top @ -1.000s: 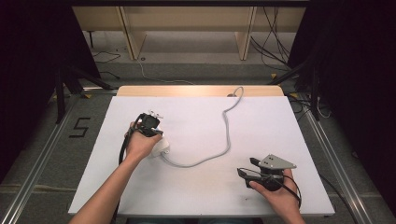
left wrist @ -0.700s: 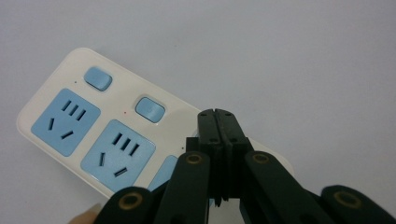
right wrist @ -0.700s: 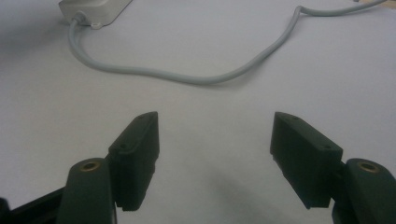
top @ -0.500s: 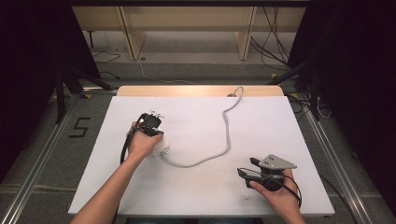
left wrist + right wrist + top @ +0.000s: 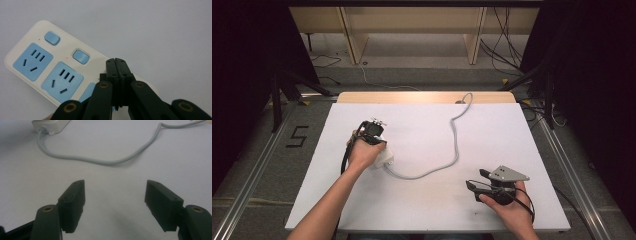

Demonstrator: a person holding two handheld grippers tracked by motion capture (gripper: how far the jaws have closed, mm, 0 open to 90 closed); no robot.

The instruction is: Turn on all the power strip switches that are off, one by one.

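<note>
Power strip (image 5: 47, 70) lies flat on the white table (image 5: 422, 205), left of centre — cream body with blue socket faces and two blue switch buttons seen in the left gripper view. Left gripper (image 5: 116, 62) is right above it with jaws pressed together, nothing between them, tips over the strip's face beside the second socket; contact with the strip cannot be told. In the high view the left hand (image 5: 362, 152) and left gripper (image 5: 373, 129) cover most of the strip, only its near white end (image 5: 384, 159) sticking out.

Grey cord (image 5: 455, 145) leaves that end, sags toward the near side, then curves up across the middle of the table to the far edge. Right gripper view picks up the same cord (image 5: 105, 161) running across the top, with the strip's end (image 5: 50, 126) at upper left.

Right gripper (image 5: 115, 195) has jaws spread wide, empty, bare table between them — well apart from cord and strip. High view: right gripper (image 5: 479, 180) sits at the near right of the table in the right hand (image 5: 507, 205), grey three-cornered plate on top, jaws pointing left toward the cord.
</note>
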